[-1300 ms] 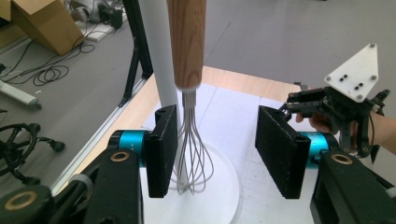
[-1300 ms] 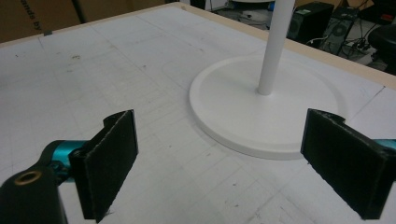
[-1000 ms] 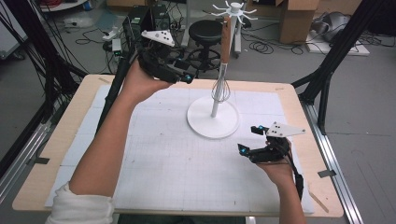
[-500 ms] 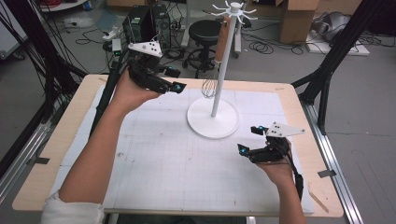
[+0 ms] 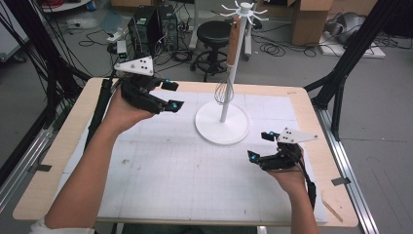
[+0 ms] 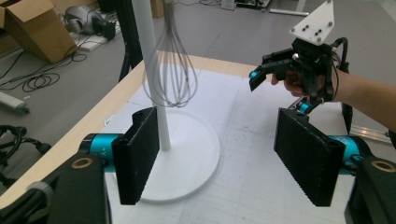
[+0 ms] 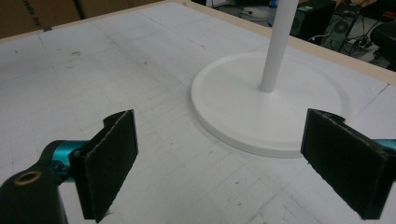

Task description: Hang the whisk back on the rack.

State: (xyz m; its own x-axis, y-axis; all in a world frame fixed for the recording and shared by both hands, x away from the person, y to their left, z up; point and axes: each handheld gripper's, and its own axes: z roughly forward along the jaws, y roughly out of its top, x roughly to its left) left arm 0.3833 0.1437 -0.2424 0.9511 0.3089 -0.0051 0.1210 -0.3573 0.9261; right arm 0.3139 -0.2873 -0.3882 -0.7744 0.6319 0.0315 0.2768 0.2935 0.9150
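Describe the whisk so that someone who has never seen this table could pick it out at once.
On the white mat stands a white stand with a round base and a tall pole topped by hooks. The whisk hangs beside that pole, wooden handle up, wire loops down, clear of the base. It is the stand's sole hanging utensil.

A lab workspace: a gridded table [image 5: 160,170] framed by black struts [image 5: 341,73], with computer towers [image 5: 151,27], loose cables [image 5: 73,29] and cardboard boxes [image 5: 311,19] on the floor.

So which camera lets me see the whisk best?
The left gripper view: the whisk's wire loops hang large and close beside the white stand's pole, though a bit blurred. The high view shows the whole whisk, wooden handle included, but small. The right gripper view gives the stand's base and pole.
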